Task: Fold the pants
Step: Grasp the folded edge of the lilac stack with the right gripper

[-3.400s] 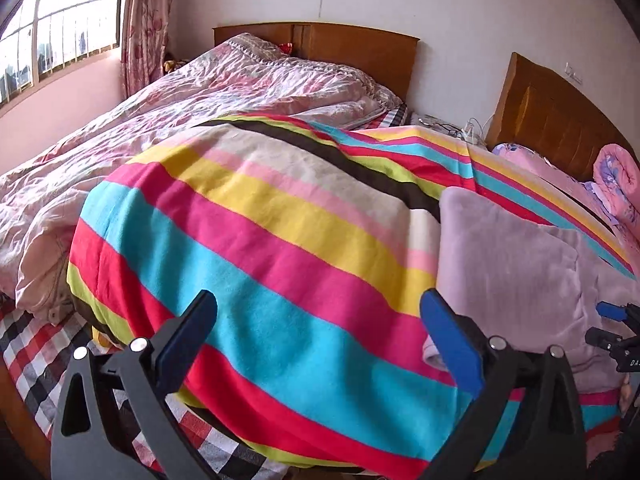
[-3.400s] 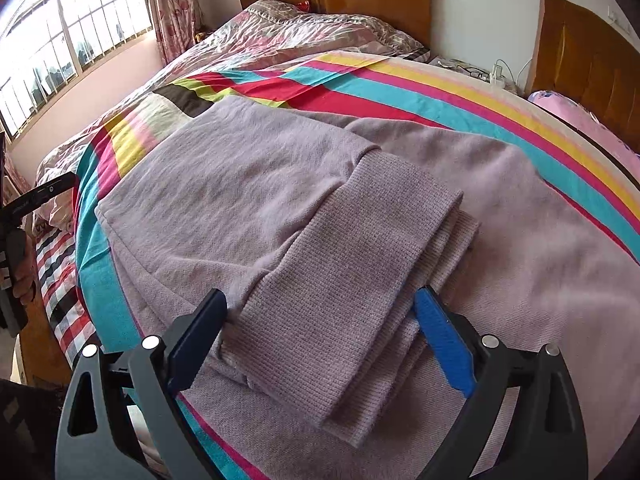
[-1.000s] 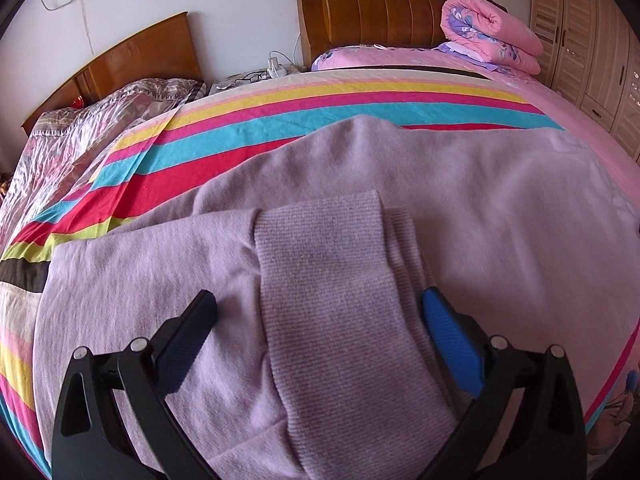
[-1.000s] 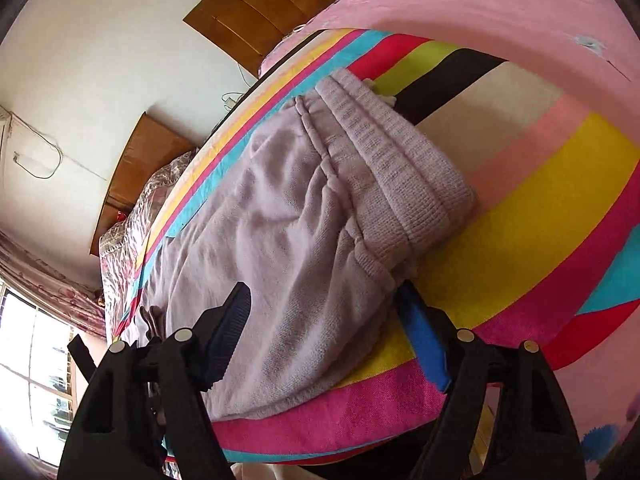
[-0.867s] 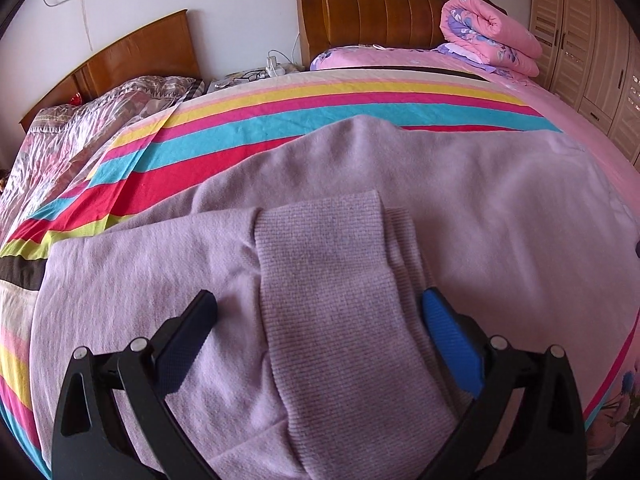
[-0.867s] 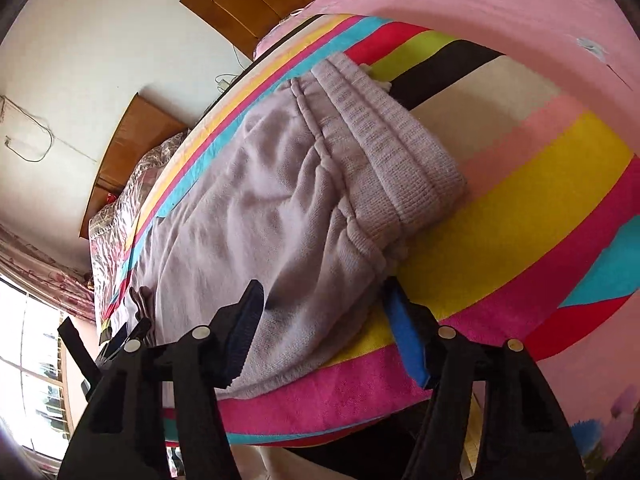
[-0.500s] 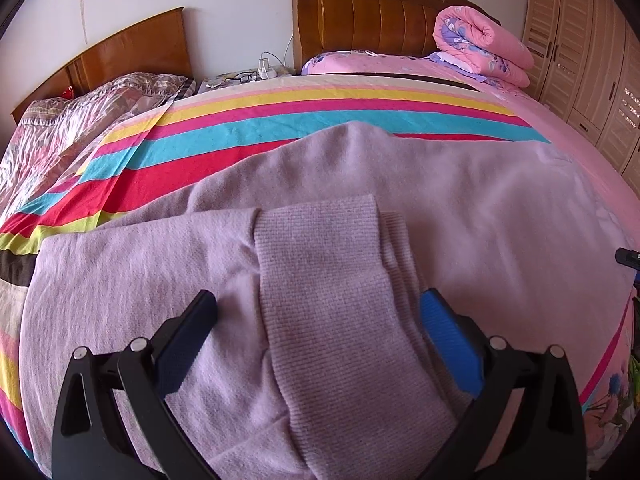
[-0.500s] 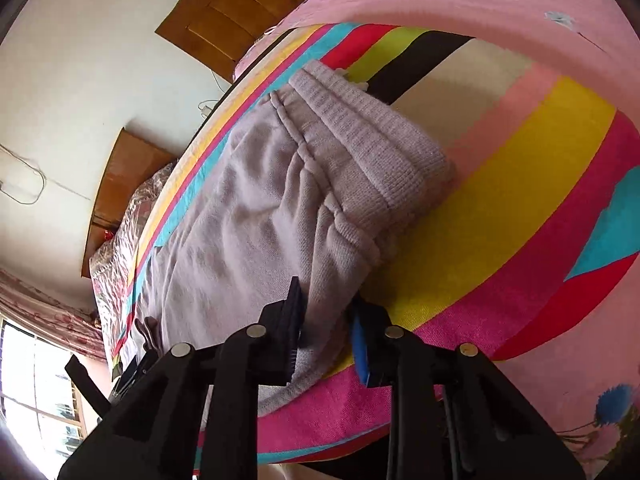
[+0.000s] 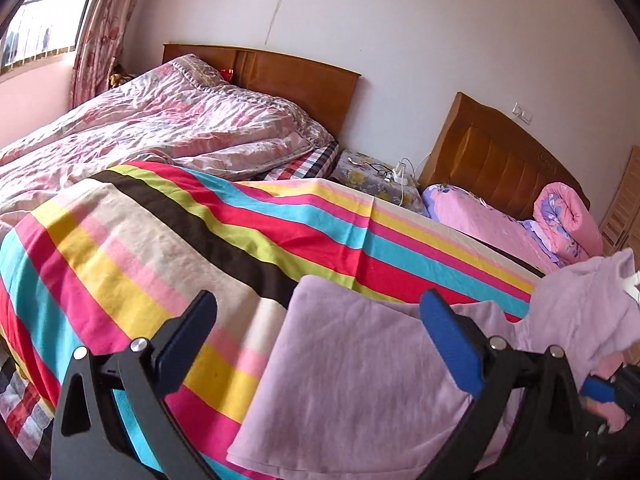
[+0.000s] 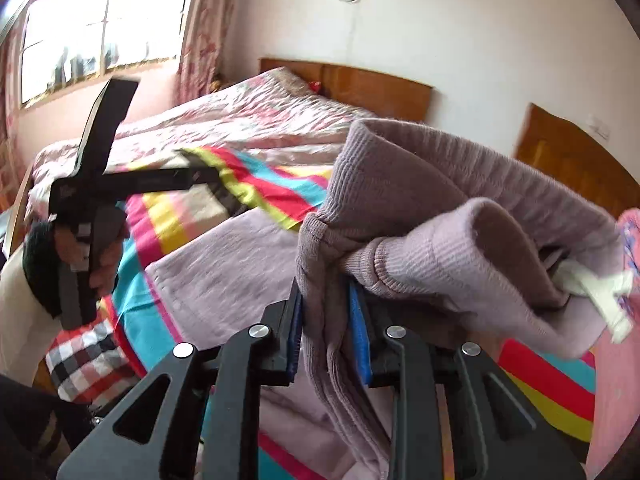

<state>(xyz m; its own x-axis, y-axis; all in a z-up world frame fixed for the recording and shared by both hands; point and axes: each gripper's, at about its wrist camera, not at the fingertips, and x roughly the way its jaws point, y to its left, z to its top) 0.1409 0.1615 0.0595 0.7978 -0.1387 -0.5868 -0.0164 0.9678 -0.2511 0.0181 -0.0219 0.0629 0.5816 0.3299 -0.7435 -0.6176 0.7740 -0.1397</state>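
The lilac knit pants [image 9: 360, 376] lie on the striped sheet [image 9: 168, 240], folded over near the bed's front edge. My left gripper [image 9: 316, 332] is open and empty, hovering above the pants' left end. My right gripper [image 10: 326, 312] is shut on the pants [image 10: 420, 208] at the ribbed waistband and holds that end lifted off the bed; a white tag [image 10: 592, 284] hangs from it. The lifted end also shows at the right of the left wrist view [image 9: 588, 312]. The left gripper shows in the right wrist view [image 10: 104, 168], held in a hand.
A second bed with a crumpled pink quilt [image 9: 160, 128] stands to the left. Two wooden headboards [image 9: 500, 160] are against the wall. A rolled pink blanket [image 9: 564, 220] lies near the pillow. A checked cloth [image 10: 88, 352] hangs at the bed's front left edge.
My right gripper has closed on the waistband and lifted that end of the pants off the bed. My left gripper has swung left, away from the pants' middle, and stays open.
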